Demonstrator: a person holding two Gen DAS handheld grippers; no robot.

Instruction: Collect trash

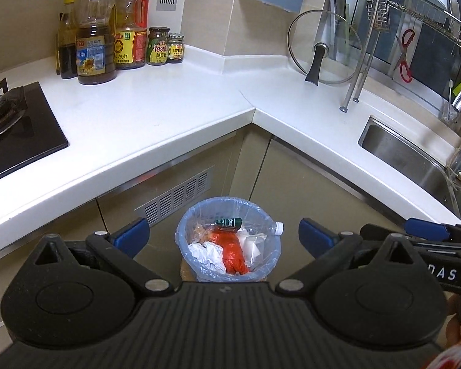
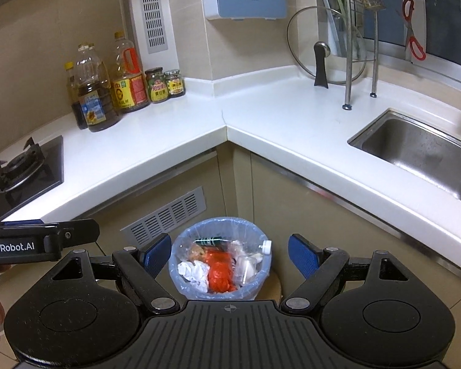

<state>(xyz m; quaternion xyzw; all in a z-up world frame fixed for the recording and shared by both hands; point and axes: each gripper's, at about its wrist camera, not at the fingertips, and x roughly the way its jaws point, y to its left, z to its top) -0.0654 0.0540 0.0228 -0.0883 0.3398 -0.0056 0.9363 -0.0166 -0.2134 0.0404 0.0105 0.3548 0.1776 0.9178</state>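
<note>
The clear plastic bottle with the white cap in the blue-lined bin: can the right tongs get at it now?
Probably yes. The clear plastic bottle with the white cap lies on top at the blue-lined bin's rim, uncovered, and the right tongs stand open above with nothing between.
</note>
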